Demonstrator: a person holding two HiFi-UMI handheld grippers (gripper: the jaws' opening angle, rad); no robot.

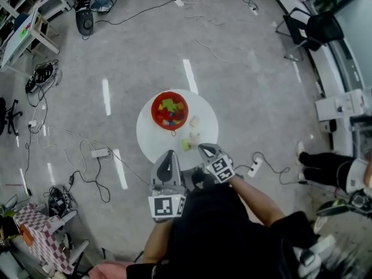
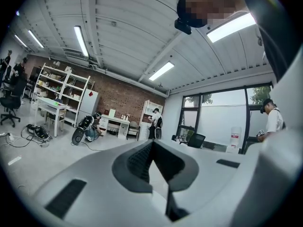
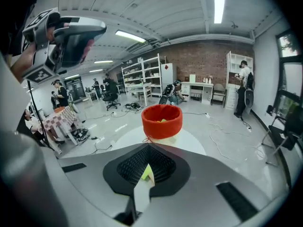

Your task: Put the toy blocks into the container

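Both grippers are at the near edge of the table. The left gripper has its jaws closed on nothing. The right gripper is also closed and empty. Just beyond it a green block lies on the table. Two beige blocks lie farther on. Last is the red container, already holding blocks.

Red round soft container stands upright, holding coloured toy blocks; two beige blocks and a green block lie near it.
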